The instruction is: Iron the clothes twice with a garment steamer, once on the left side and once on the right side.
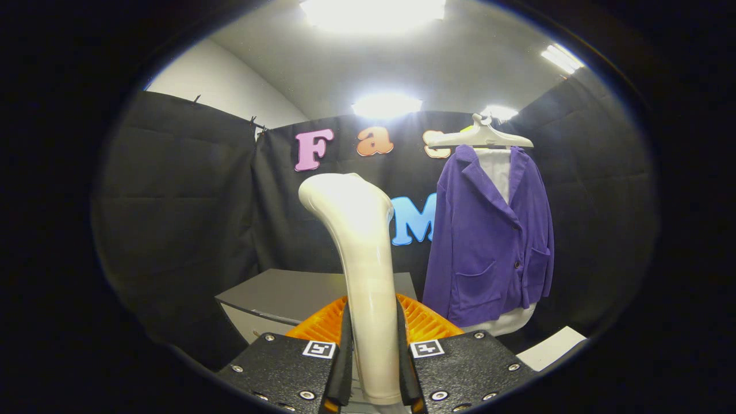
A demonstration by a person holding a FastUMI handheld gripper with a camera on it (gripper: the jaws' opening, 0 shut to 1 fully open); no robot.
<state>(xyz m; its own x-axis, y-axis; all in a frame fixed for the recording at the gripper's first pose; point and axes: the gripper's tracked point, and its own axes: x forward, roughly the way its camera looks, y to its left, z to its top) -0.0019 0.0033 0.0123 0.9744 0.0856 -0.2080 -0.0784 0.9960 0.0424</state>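
Now | your gripper (372, 368) pinches the steamer (362, 270) handle, upright at frame centre | purple jacket (489, 241) hangs right of centre, beyond the fingers | swing right to reach it.

A grey desk (287, 293) is standing beyond the fingers of the hand-held gripper (374, 368), against the black cloth wall. Its visible top is carrying nothing that can be made out; the near part is lying hidden behind the fingers.
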